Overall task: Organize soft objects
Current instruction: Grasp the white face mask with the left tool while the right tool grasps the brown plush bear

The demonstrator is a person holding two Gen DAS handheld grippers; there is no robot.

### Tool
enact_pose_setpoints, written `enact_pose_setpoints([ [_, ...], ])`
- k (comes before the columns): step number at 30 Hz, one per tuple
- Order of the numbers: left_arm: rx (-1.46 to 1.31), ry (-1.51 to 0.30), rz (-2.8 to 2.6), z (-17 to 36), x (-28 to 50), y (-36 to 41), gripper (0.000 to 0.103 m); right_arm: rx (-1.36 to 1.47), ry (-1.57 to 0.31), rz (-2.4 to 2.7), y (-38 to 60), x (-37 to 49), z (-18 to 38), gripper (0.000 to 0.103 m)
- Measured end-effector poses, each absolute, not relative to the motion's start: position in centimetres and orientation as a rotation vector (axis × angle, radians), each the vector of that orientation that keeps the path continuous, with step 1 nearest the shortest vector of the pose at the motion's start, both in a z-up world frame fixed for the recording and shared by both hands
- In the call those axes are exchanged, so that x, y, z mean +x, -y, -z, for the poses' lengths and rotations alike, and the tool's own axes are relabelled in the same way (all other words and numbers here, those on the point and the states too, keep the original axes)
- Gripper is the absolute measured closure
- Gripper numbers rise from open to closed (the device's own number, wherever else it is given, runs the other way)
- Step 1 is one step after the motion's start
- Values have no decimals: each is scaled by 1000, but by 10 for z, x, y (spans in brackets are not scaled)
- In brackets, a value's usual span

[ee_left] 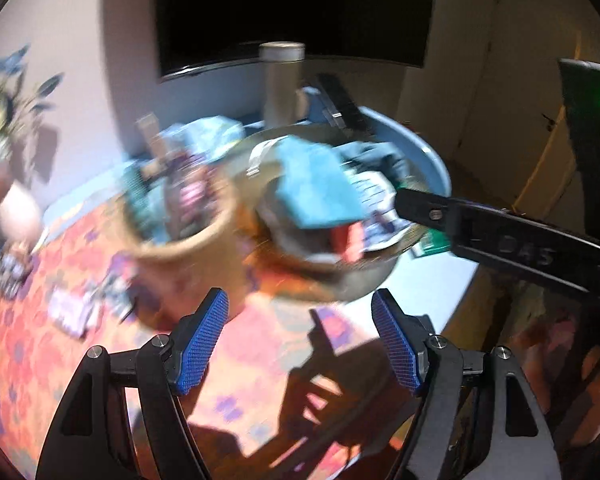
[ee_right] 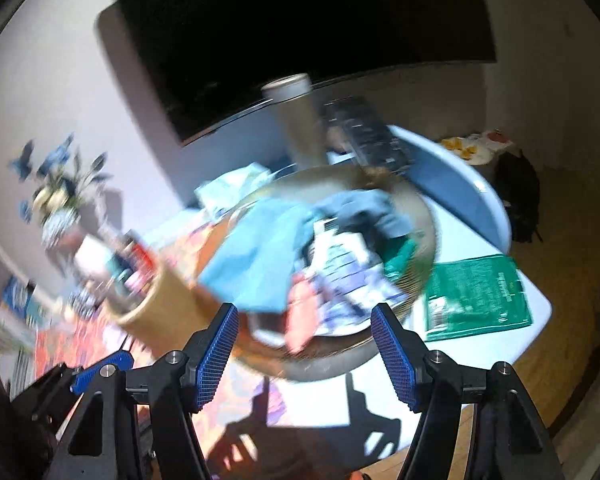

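Observation:
Both views are motion-blurred. A wide shallow basket (ee_left: pixel 364 276) (ee_right: pixel 416 208) on the table holds a pile of soft things: a light blue cloth (ee_left: pixel 316 184) (ee_right: pixel 256 260), a grey-blue cloth (ee_right: pixel 364 204), a red piece (ee_right: pixel 300 320) and patterned fabric (ee_right: pixel 340 276). A round tan container (ee_left: pixel 204 248) (ee_right: pixel 160 312) stands left of it, stuffed with mixed items. My left gripper (ee_left: pixel 300 340) is open and empty, short of both. My right gripper (ee_right: pixel 304 348) is open and empty at the basket's near rim; it also shows in the left wrist view (ee_left: pixel 404 200) beside the basket.
A grey cylinder (ee_left: pixel 282 80) (ee_right: pixel 296 120) and a dark remote (ee_right: pixel 364 136) stand behind the basket. A green packet (ee_right: pixel 476 296) lies on the white table at right. A floral cloth (ee_left: pixel 60 352) covers the left side. A flower vase (ee_right: pixel 56 208) stands at far left, a dark screen (ee_left: pixel 292 12) behind.

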State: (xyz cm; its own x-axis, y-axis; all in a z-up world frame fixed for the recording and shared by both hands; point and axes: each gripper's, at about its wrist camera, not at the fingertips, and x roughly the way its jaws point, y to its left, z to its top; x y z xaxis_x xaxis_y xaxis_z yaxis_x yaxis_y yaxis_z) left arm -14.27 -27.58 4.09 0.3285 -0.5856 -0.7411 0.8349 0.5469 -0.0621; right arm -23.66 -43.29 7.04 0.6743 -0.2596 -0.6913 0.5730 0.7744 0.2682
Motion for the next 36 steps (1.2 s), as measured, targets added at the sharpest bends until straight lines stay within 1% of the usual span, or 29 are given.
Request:
enact_pose_setpoints([
  [9, 252, -856, 799, -32, -99, 199, 30, 299, -718, 339, 344, -197, -81, 36],
  [16, 199, -863, 669, -26, -71, 140, 30, 189, -768, 185, 277, -160, -75, 36],
  [22, 142, -879, 542, -20, -36, 82, 30, 124, -790, 79, 231, -127, -67, 32],
  [24, 120, -888, 507, -17, -25, 65, 30, 119, -804, 48, 221, -115, -62, 29],
  [30, 67, -904, 380, -10, 17, 18, 30, 157, -871, -36, 202, -65, -43, 29],
  [36, 41, -879, 282, -13, 86, -20, 30, 254, -891, -80, 192, -1, -35, 29],
])
